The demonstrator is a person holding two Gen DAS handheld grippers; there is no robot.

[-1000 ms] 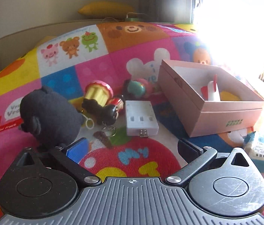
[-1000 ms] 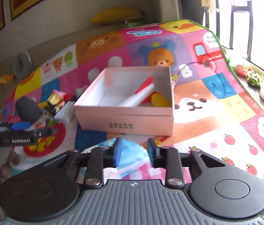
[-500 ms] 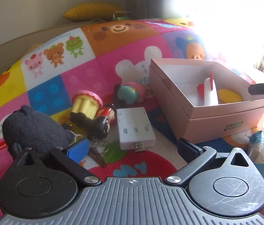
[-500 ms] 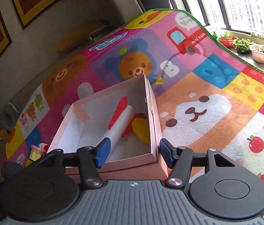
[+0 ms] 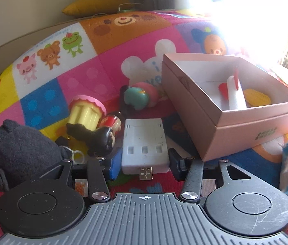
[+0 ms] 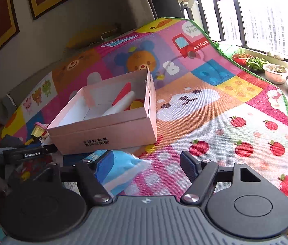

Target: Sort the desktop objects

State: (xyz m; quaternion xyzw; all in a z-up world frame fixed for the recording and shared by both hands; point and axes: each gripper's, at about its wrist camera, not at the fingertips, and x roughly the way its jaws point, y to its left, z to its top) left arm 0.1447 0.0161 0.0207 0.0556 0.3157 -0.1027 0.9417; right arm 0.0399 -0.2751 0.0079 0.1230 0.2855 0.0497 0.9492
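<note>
My left gripper [image 5: 145, 164] has just closed its fingers on the white plastic USB charger block [image 5: 145, 143], apparently gripped; right gripper [image 6: 144, 166] has opened, blue tissue packet [image 6: 119, 169] beside the pink cardboard box [image 6: 107, 130], not in it

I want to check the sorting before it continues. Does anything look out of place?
Yes. The blue-and-white plastic packet lies on the mat in front of the pink cardboard box, not inside it, beside the right gripper, whose jaws have just been opening.
</note>
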